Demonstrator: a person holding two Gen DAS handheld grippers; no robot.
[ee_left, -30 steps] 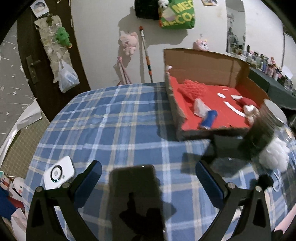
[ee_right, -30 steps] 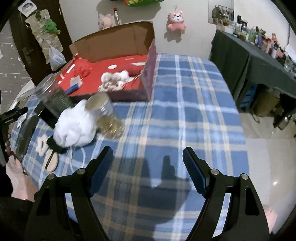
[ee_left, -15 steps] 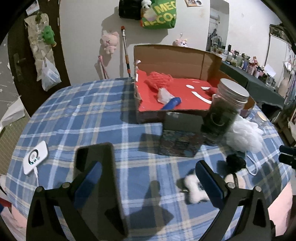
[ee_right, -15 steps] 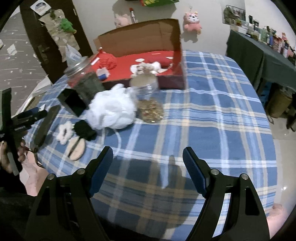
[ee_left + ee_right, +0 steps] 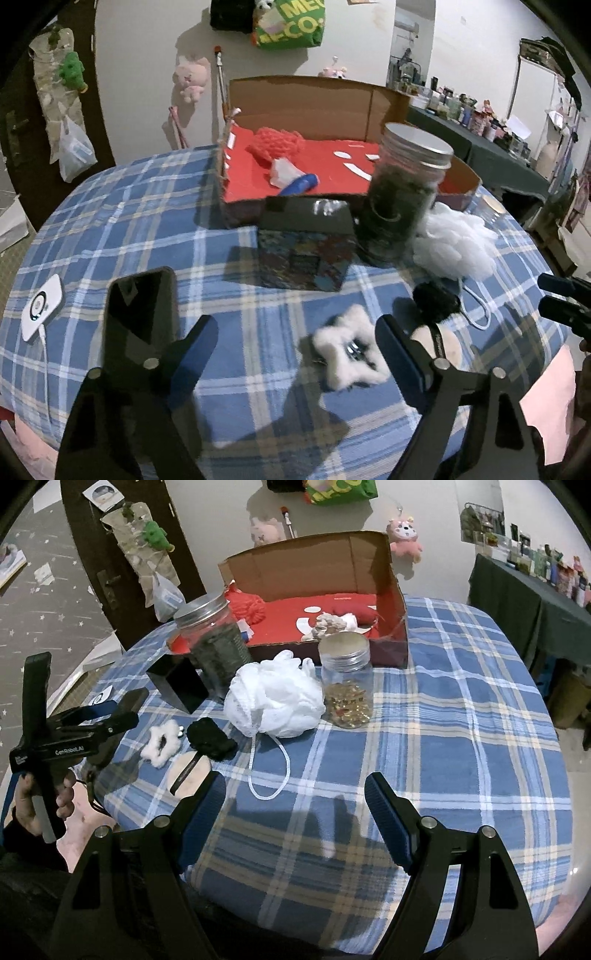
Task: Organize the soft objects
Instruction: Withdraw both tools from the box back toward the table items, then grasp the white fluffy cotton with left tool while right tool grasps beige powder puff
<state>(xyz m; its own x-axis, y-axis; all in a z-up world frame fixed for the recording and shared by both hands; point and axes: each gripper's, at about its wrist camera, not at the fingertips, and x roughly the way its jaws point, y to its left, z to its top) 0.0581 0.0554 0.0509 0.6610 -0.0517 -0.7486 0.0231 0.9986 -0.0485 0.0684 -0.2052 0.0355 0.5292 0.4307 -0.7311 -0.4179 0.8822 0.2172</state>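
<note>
A blue plaid cloth (image 5: pixel 461 709) covers the worktop. At its far side stands an open cardboard box (image 5: pixel 317 565) with a red lining; a red knitted piece (image 5: pixel 275 142) and a pale knotted bundle (image 5: pixel 334 624) lie inside it. In front of the box are a tall dark-filled jar (image 5: pixel 404 192) with a metal lid, a small dark box (image 5: pixel 304 243) just beside it, and a smaller glass jar (image 5: pixel 345 683) holding gold bits. A white mesh sponge (image 5: pixel 275 698) sits between the two jars, touching the smaller one, its cord looped over the cloth. A black phone (image 5: pixel 140 314) lies flat near the worktop's left edge. Close to the near edge lie a black fuzzy pad (image 5: pixel 210 738) and a white fluffy scrunchie (image 5: pixel 349 347).

The left gripper (image 5: pixel 295 343) has its fingers closing, still wide apart and gripping nothing; the scrunchie lies on the cloth just ahead, near the right-hand finger. The right gripper (image 5: pixel 295 803) hangs over bare cloth, fingers spread wide and empty.
</note>
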